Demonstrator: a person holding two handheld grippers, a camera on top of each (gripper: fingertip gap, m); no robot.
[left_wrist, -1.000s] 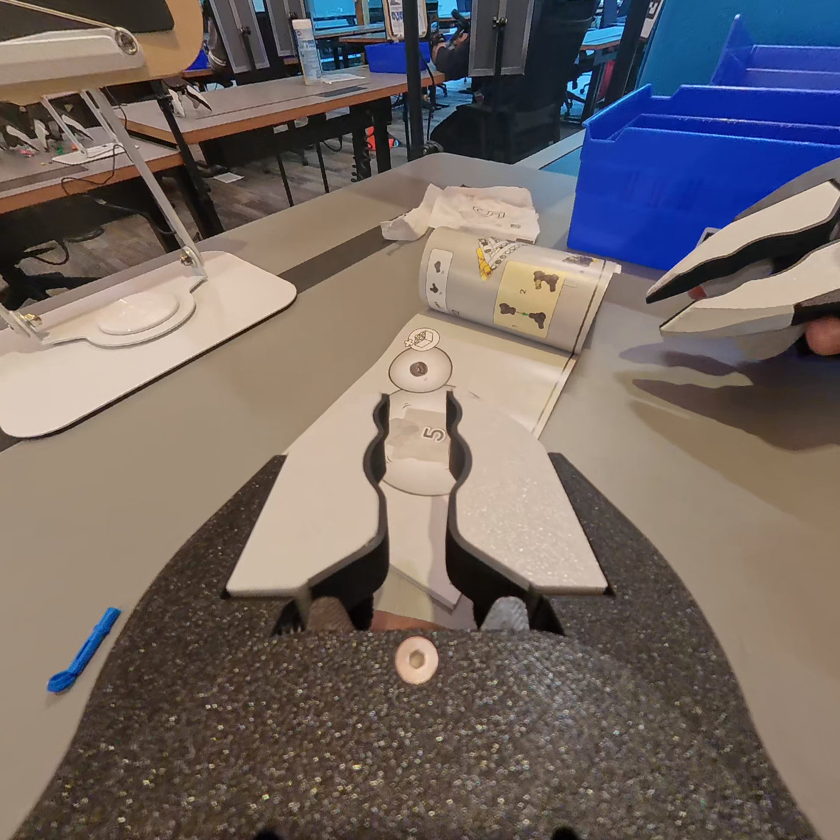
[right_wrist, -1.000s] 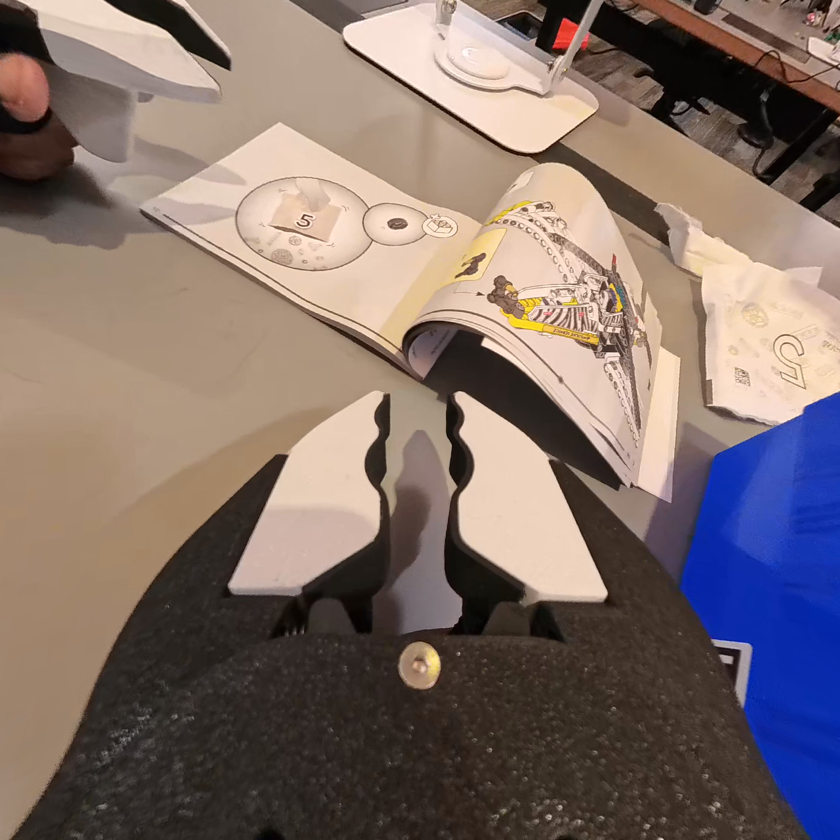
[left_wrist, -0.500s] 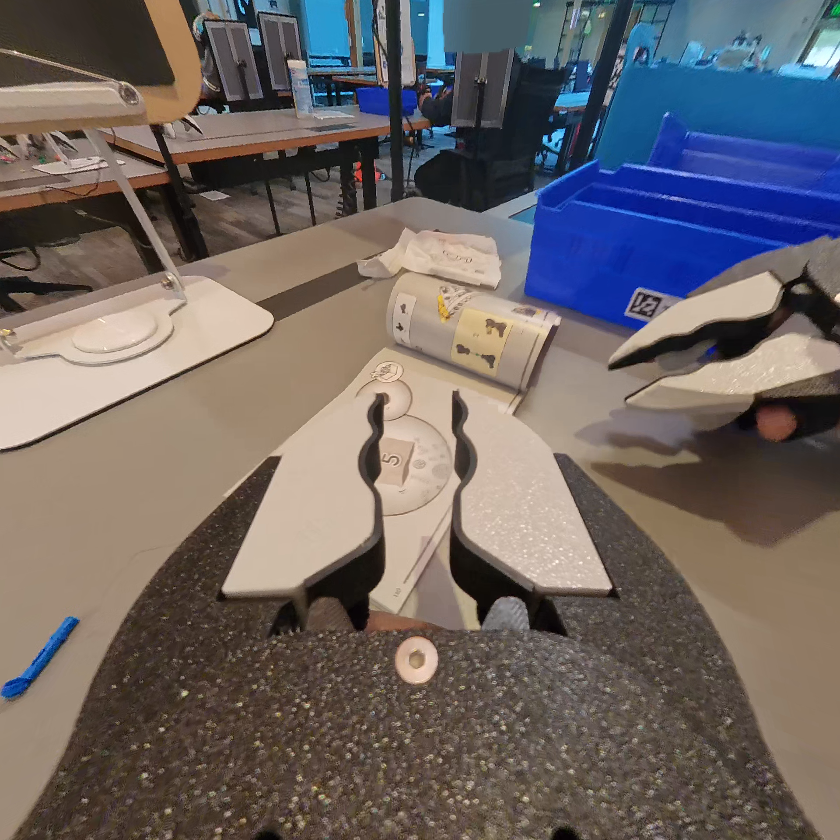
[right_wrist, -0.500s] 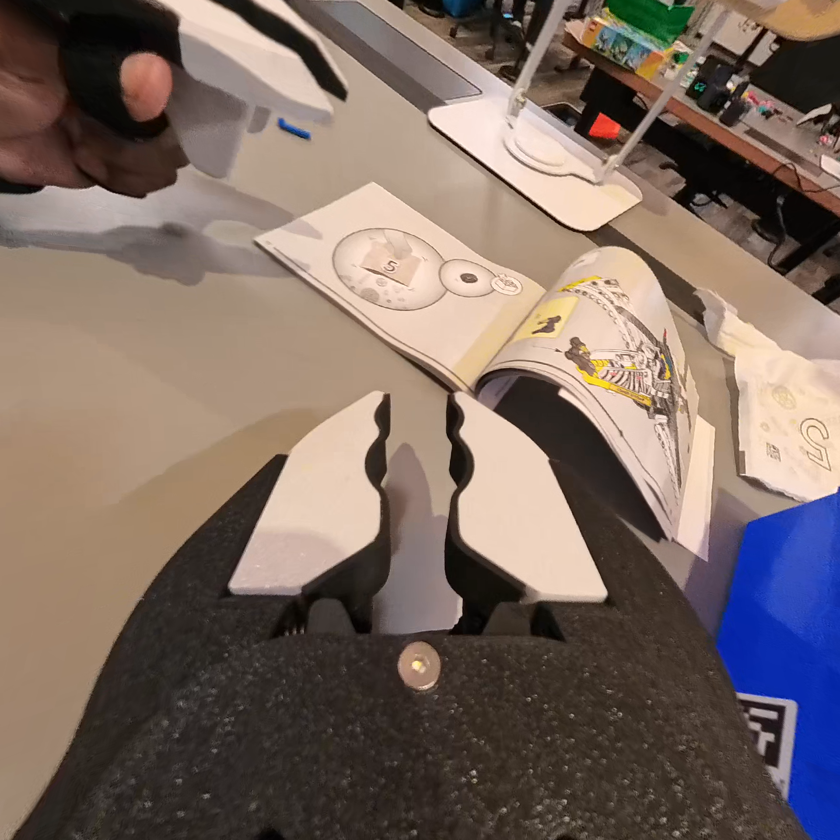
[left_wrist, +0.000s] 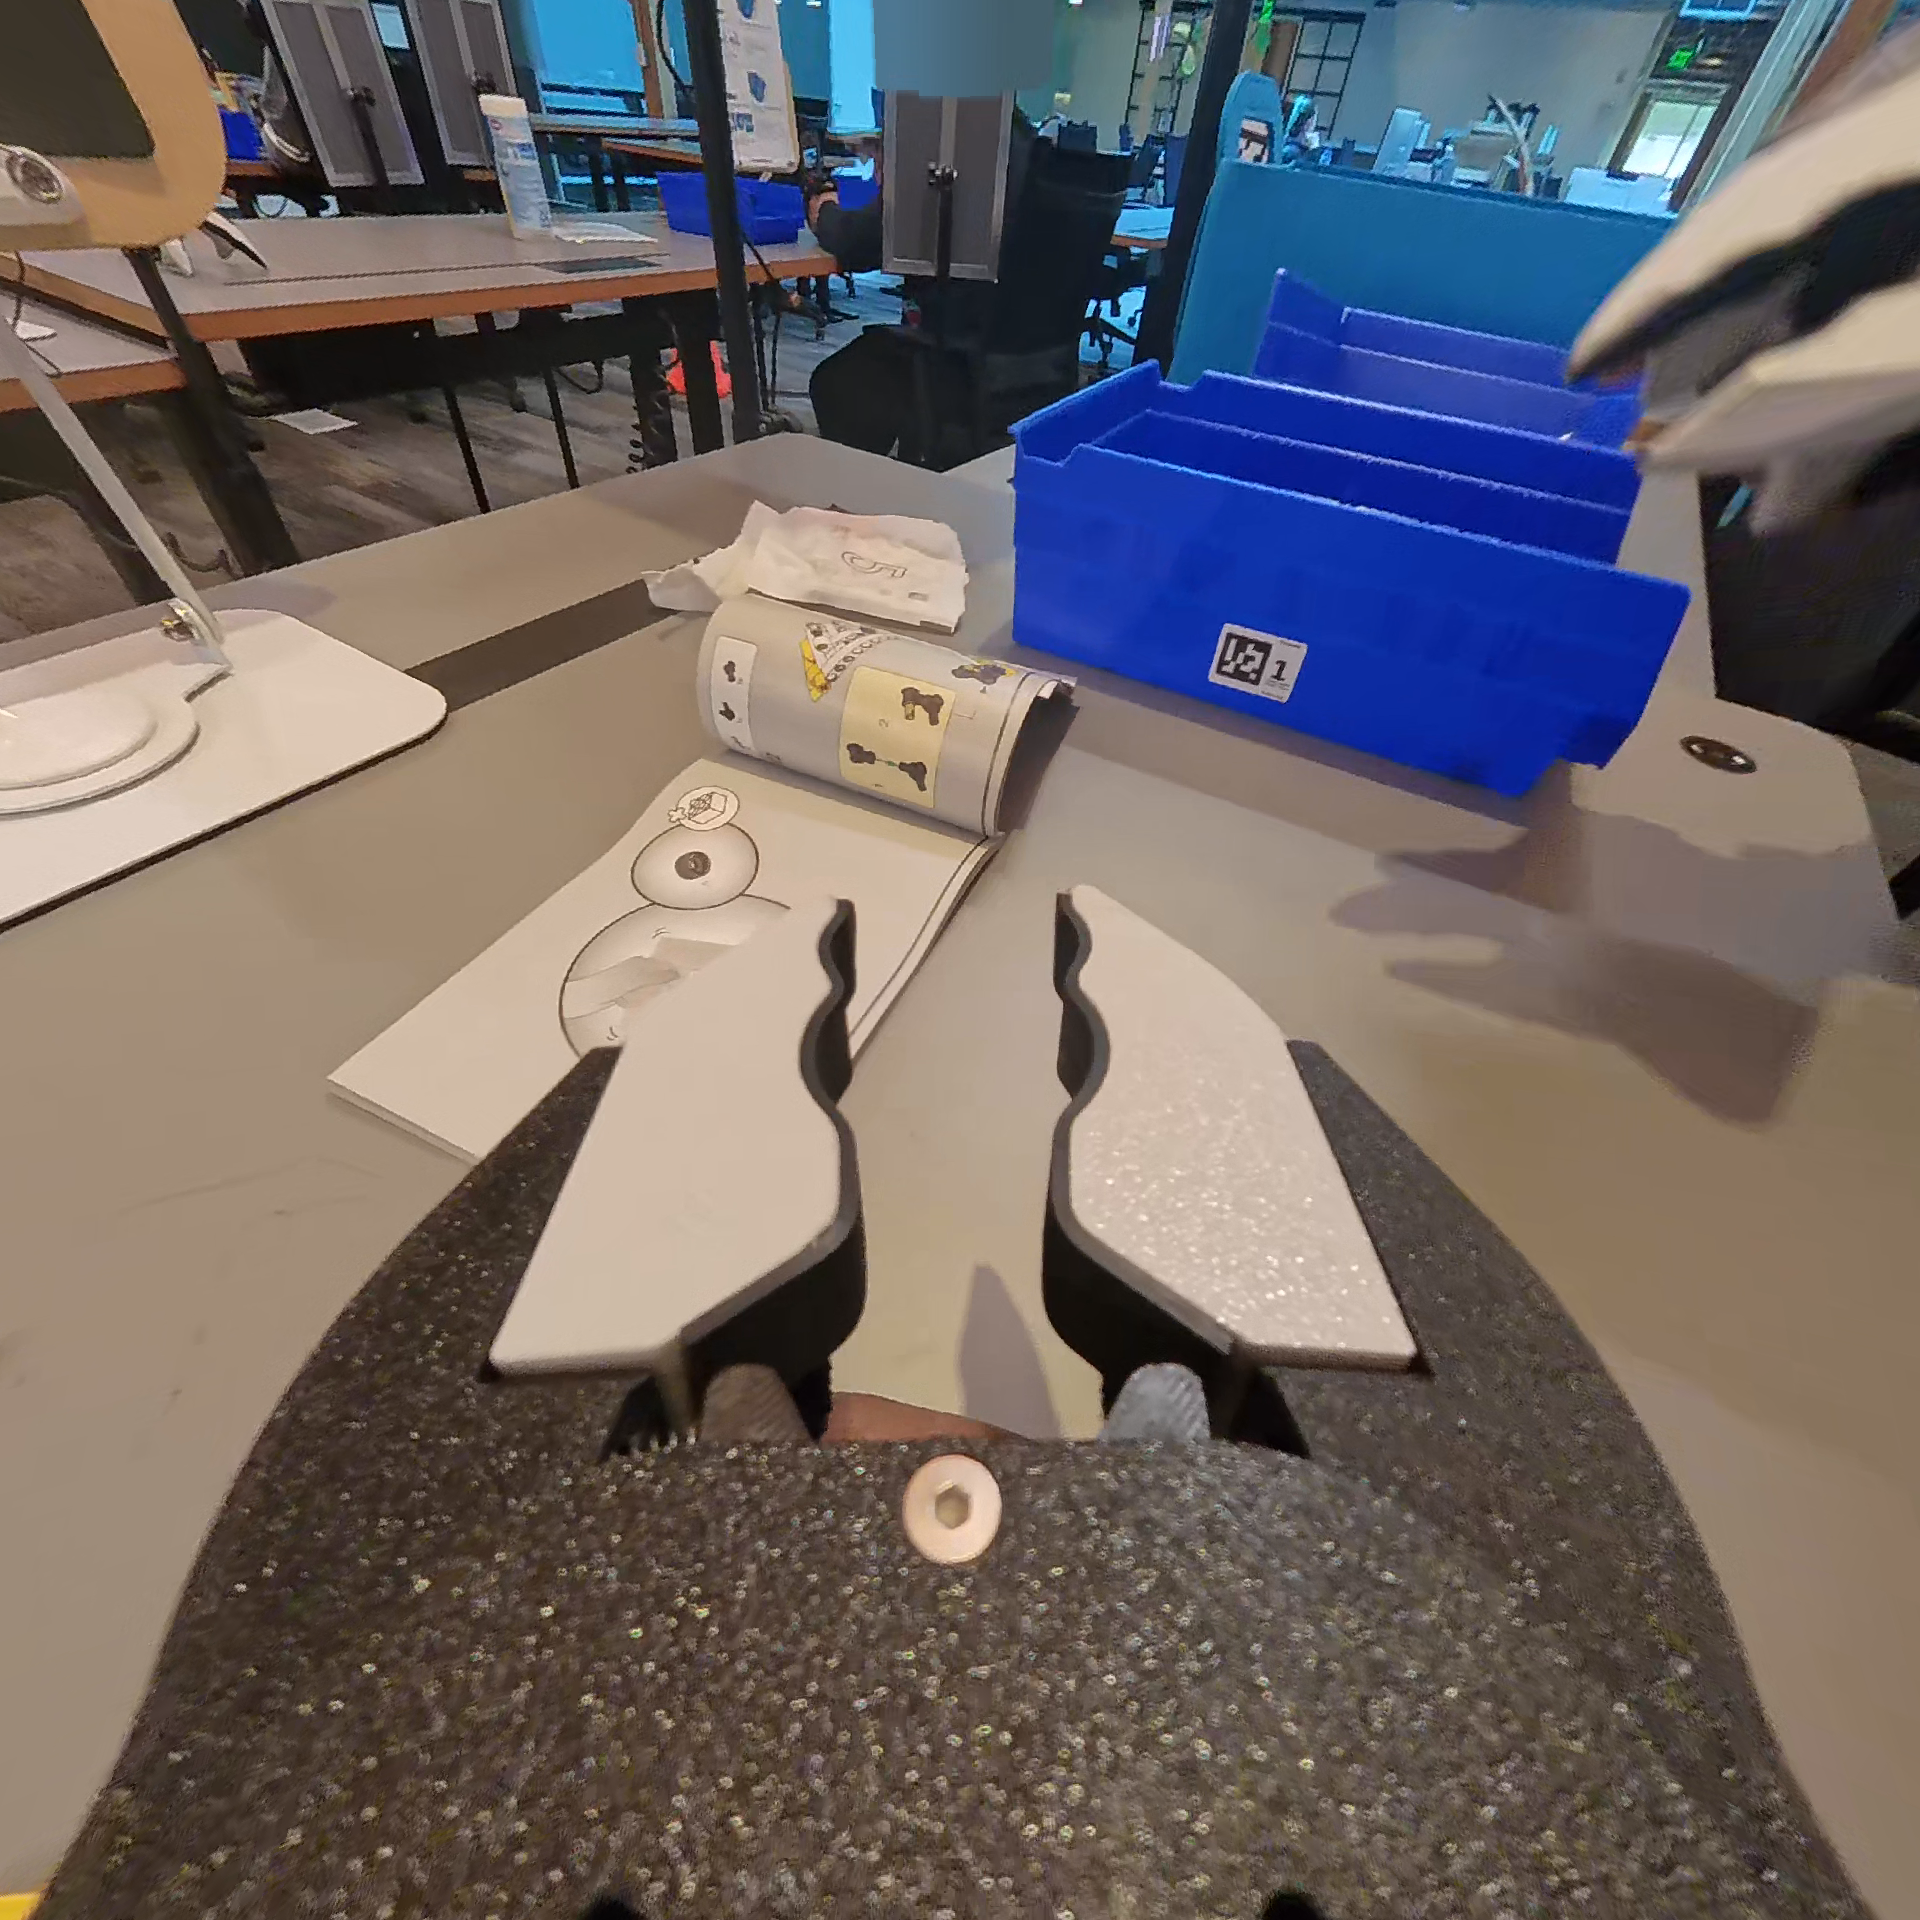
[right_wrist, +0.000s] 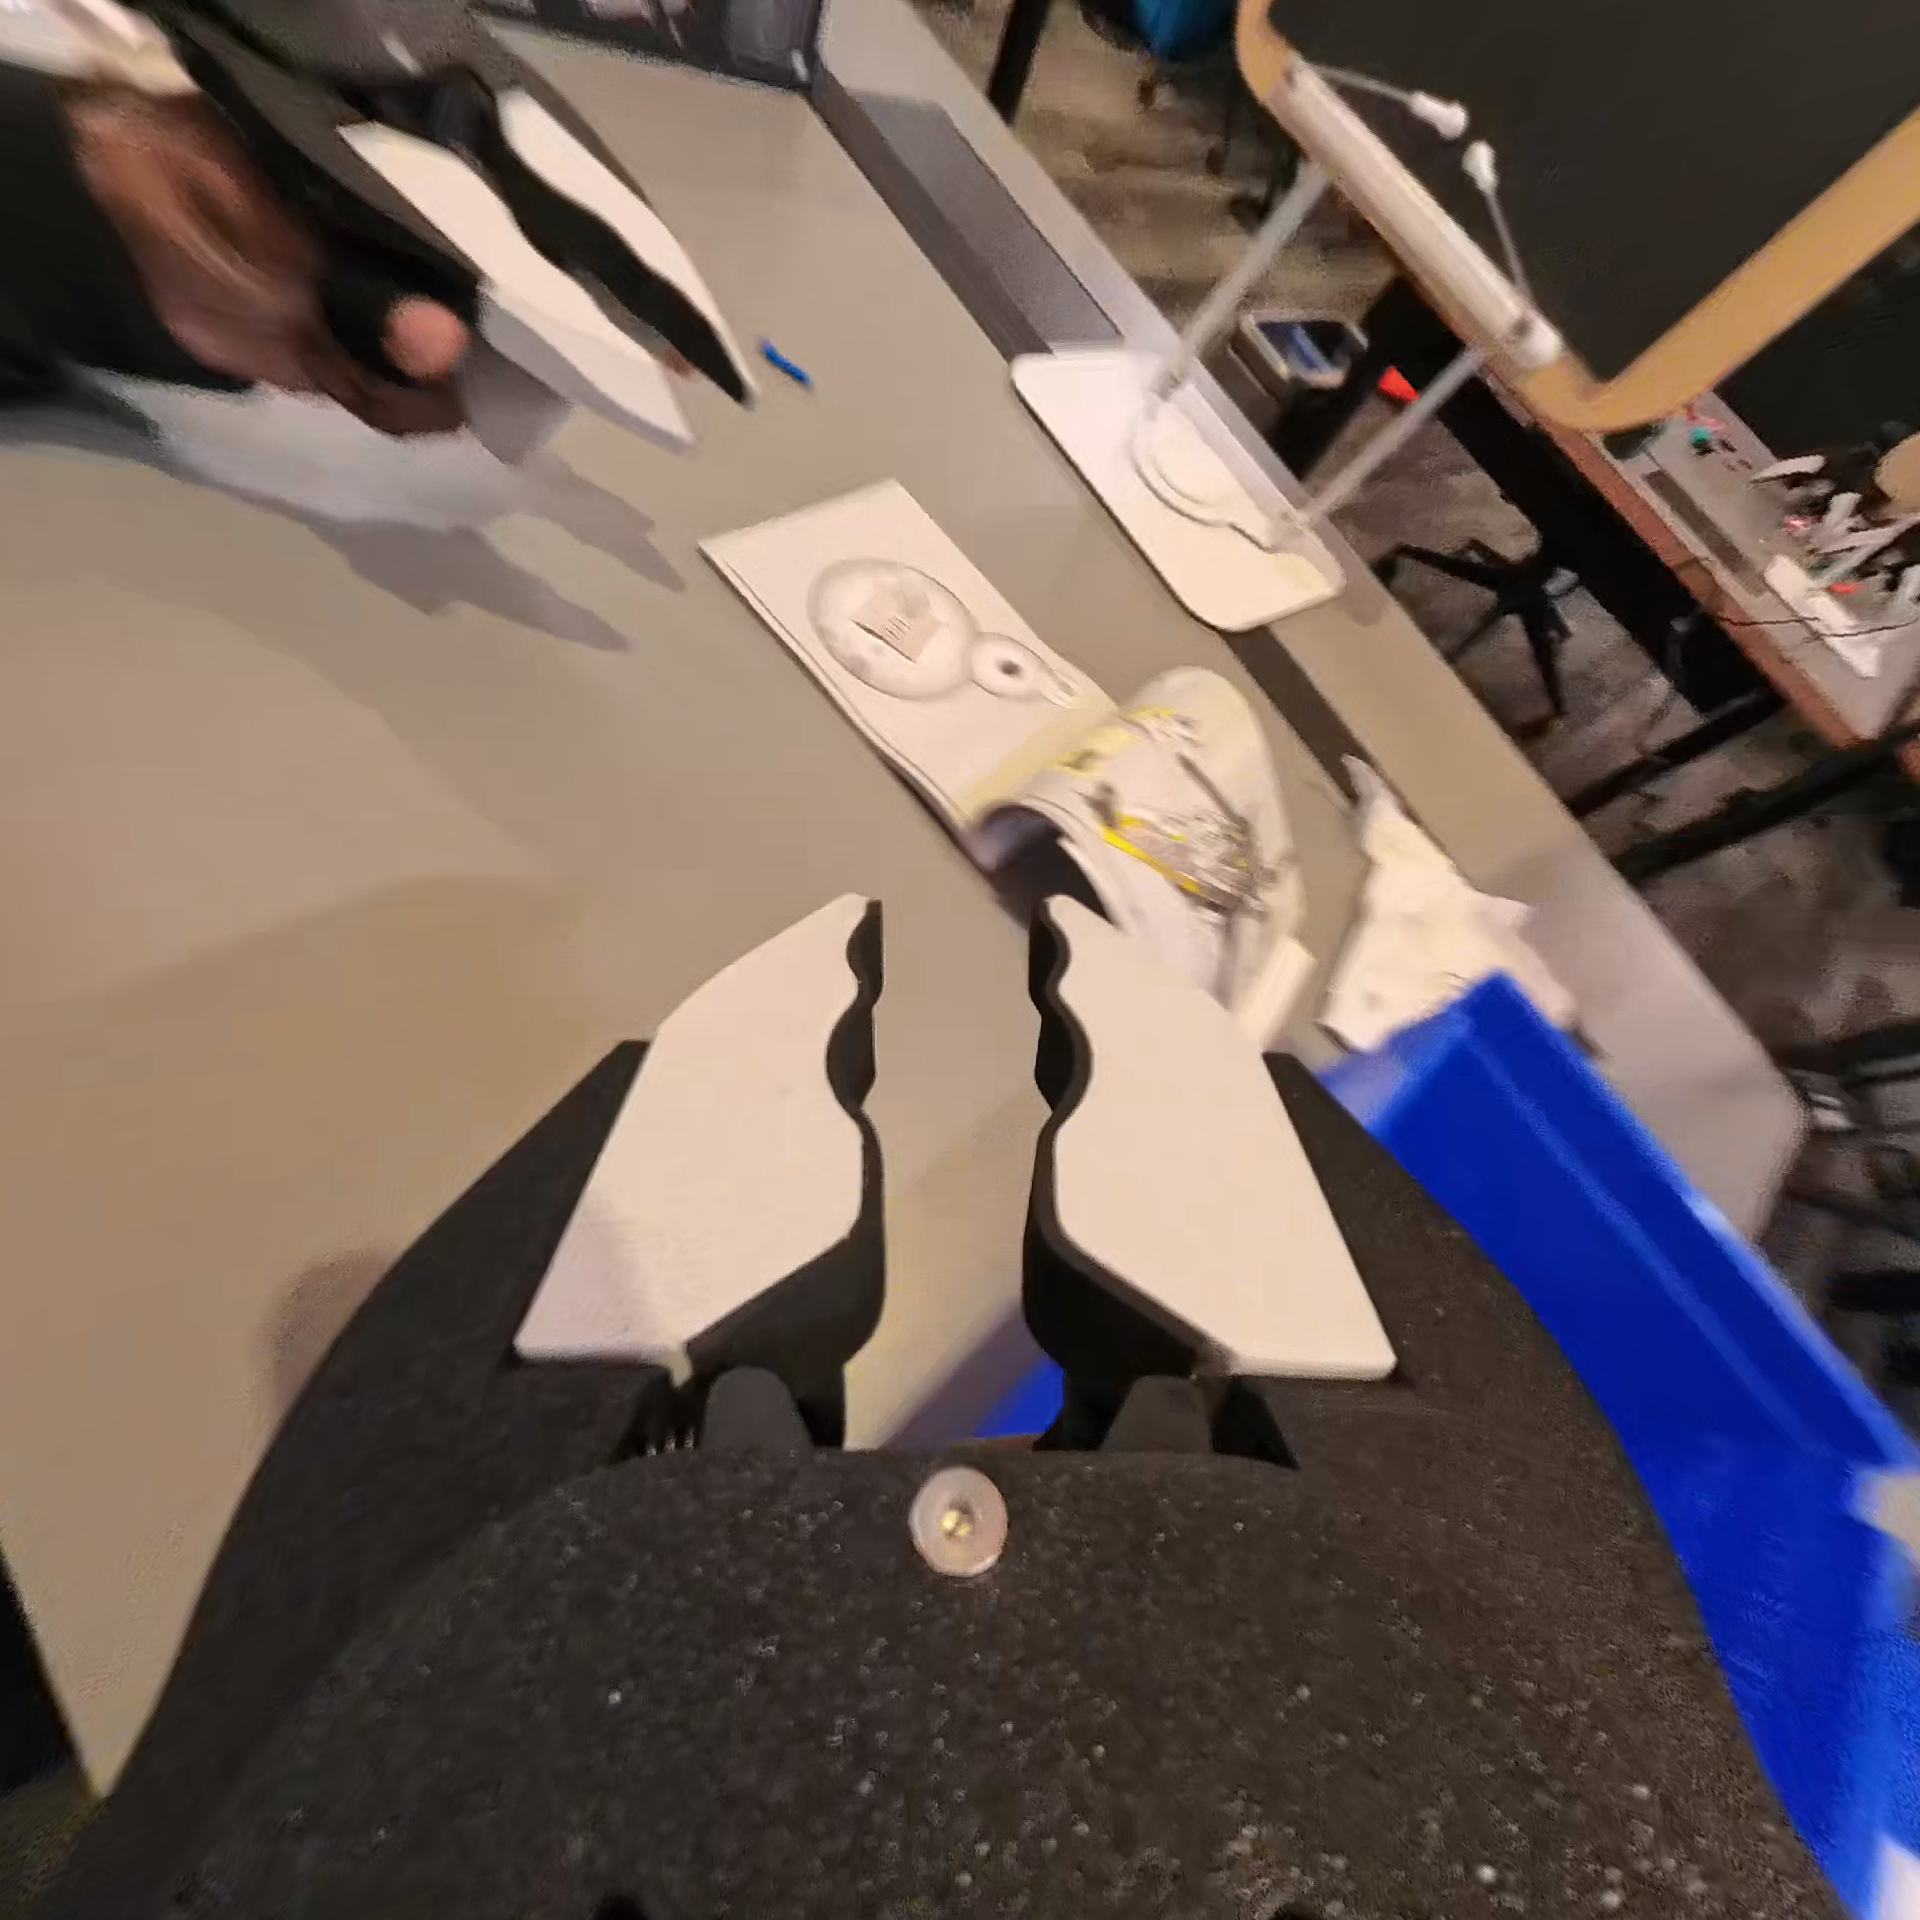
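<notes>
Nothing is being held by the parted left gripper or right gripper, while the light, floppy booklet, lying just ahead-left, is probably best being pinched at its flat edge.

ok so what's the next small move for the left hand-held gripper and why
Probably ease the left hand-held gripper forward and left onto the open booklet. Its fingers stand apart with nothing between them, above the grey table beside the booklet's near edge, and the booklet is the closest thing to it.
</notes>
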